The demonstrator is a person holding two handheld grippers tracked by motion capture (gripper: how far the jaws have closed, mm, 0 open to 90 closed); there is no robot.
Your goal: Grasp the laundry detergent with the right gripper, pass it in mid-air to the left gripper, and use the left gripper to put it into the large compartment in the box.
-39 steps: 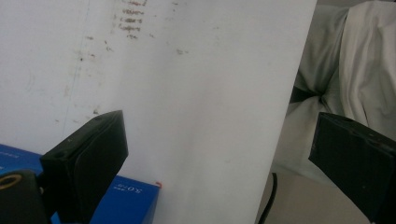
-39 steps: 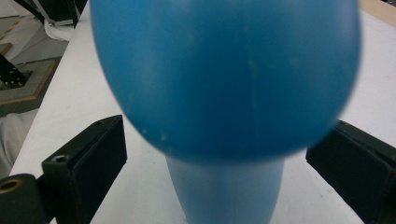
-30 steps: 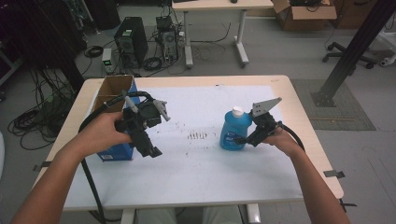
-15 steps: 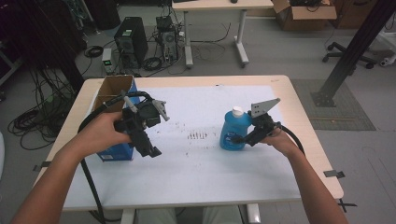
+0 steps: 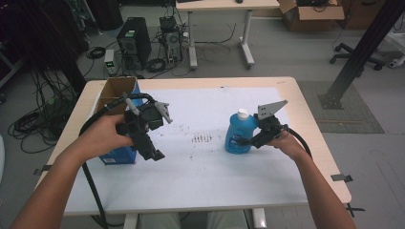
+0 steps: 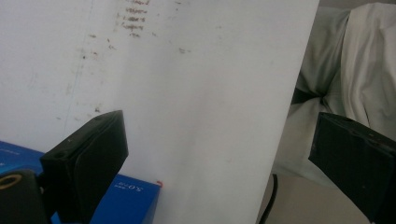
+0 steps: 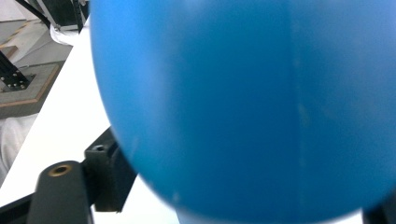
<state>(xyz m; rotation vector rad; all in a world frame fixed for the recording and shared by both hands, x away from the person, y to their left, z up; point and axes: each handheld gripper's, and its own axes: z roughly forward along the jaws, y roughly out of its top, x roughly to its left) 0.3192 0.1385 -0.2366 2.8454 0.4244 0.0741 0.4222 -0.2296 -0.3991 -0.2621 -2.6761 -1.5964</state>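
A blue bottle [image 5: 240, 133] with a white cap stands upright on the white-covered table [image 5: 200, 181], right of the middle. My right gripper [image 5: 243, 141] reaches it from the right. Its jaws have just been closing with the bottle between them, and they now press on its sides. In the right gripper view the bottle [image 7: 243, 102] looms very close, hiding most of the jaws. My left gripper [image 5: 152, 151] hangs open over the table's left side, beside a blue box [image 5: 117, 155]. Nothing is between its fingers [image 6: 88, 158], which point toward the table's near edge.
The blue box has open brown flaps [image 5: 117, 90] at the table's left edge. Dark smudges [image 5: 203, 139] mark the white cover in the middle. Computers and cables [image 5: 143, 45] lie on the floor beyond the table. A black post [image 5: 358, 52] rises at the right.
The right gripper's jaws have drawn in around the blue bottle. Both hands have kept their places, and the bottle still stands where it was.
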